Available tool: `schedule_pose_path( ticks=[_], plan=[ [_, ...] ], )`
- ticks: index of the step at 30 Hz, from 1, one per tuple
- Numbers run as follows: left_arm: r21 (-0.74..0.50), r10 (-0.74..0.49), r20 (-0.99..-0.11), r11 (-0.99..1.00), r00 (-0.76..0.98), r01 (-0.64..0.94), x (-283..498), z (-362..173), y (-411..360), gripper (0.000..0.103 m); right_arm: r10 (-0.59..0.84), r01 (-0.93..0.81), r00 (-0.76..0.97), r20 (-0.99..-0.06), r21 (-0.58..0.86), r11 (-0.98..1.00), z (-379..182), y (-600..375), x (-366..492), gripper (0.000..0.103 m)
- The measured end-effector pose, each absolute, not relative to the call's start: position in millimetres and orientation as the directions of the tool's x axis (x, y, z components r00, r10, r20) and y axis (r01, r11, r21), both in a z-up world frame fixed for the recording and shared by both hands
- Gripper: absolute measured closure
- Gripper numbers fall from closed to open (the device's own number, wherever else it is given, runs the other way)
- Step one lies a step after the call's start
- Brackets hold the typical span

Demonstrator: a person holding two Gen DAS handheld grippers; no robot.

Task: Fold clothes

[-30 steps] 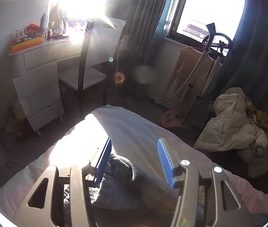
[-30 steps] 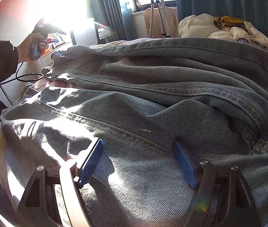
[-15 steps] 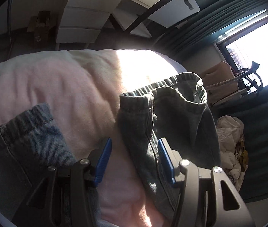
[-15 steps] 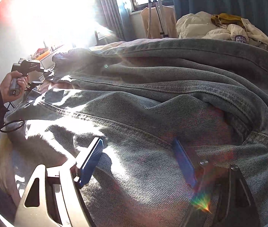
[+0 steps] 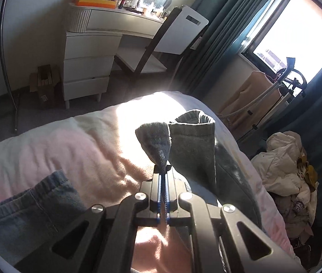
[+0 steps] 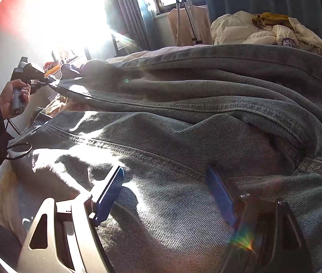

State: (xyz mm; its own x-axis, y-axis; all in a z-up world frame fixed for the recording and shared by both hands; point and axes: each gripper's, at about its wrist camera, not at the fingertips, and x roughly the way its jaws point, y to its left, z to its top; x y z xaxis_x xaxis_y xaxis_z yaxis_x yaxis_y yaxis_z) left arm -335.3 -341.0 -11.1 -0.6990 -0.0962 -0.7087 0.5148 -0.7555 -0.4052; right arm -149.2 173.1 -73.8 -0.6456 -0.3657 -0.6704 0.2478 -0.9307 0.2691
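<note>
The left claw (image 5: 163,177) has closed since half a second ago, pinching the jeans (image 5: 183,143) hem just ahead on the bed (image 5: 69,141). The right claw (image 6: 167,195) rests spread on denim.

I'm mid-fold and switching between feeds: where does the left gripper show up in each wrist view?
Left wrist view: the left gripper sits bottom centre, shut on the jeans hem, which stands up from it.
Right wrist view: it appears far left, mid-height, hand-held, gripping the far end of the jeans.
Shared landmark: the pile of white clothes by the dark curtain.
</note>
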Motion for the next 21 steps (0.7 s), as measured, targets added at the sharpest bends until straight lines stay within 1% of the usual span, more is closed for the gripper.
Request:
schedule_pose_path(
  ticks=[3,6,8,10,11,13,14,16,17,18,21],
  plan=[
    [-0.363,-0.13,-0.753,-0.735,-0.645,0.572,-329.1,-27.3,-355.5,0.101,-0.371,0.242,-0.645,-0.668,0.281,-0.929,-71.8,176.6,-147.8,0.026],
    [-0.305,-0.144,-0.813,-0.721,-0.565,0.622,-325.5,-68.8,-362.4,0.101,-0.365,0.24,-0.65,-0.666,0.277,-0.931,-70.1,178.4,-146.1,0.026],
    [-0.304,-0.144,-0.812,-0.723,-0.566,0.62,-316.6,-85.6,-359.4,0.1,-0.358,0.238,-0.653,-0.668,0.268,-0.933,-70.1,178.2,-146.9,0.026],
    [-0.31,-0.157,-0.782,-0.742,-0.603,0.594,-305.4,-82.9,-352.6,0.099,-0.354,0.238,-0.654,-0.669,0.263,-0.935,-70.2,177.8,-147.1,0.026],
    [-0.302,-0.161,-0.772,-0.758,-0.615,0.578,-299.5,-78.4,-344.9,0.096,-0.351,0.239,-0.656,-0.668,0.257,-0.936,-69.8,177.5,-146.5,0.026],
    [-0.274,-0.164,-0.76,-0.797,-0.629,0.539,-287.4,-66.7,-323.6,0.078,-0.348,0.244,-0.662,-0.664,0.248,-0.937,-68.2,176.5,-144.9,0.026],
    [-0.259,-0.165,-0.754,-0.815,-0.635,0.519,-281.4,-60.8,-312.9,0.075,-0.348,0.245,-0.665,-0.661,0.247,-0.937,-66.3,176.2,-144.1,0.026],
    [-0.227,-0.166,-0.742,-0.849,-0.649,0.477,-269.3,-49.1,-291.5,0.059,-0.35,0.248,-0.674,-0.651,0.246,-0.937,-61.3,176.5,-142.1,0.026],
    [-0.211,-0.167,-0.736,-0.864,-0.656,0.456,-263.2,-43.2,-280.8,0.055,-0.35,0.25,-0.68,-0.644,0.245,-0.937,-58.1,176.8,-140.6,0.026],
    [-0.194,-0.167,-0.73,-0.879,-0.662,0.435,-257.2,-37.3,-270.1,0.053,-0.349,0.252,-0.688,-0.637,0.241,-0.937,-54.6,177.5,-139.0,0.026],
    [-0.142,-0.165,-0.712,-0.918,-0.683,0.369,-239.0,-19.7,-238.1,0.053,-0.347,0.254,-0.708,-0.615,0.236,-0.938,-44.0,180.3,-134.3,0.026]
  ],
)
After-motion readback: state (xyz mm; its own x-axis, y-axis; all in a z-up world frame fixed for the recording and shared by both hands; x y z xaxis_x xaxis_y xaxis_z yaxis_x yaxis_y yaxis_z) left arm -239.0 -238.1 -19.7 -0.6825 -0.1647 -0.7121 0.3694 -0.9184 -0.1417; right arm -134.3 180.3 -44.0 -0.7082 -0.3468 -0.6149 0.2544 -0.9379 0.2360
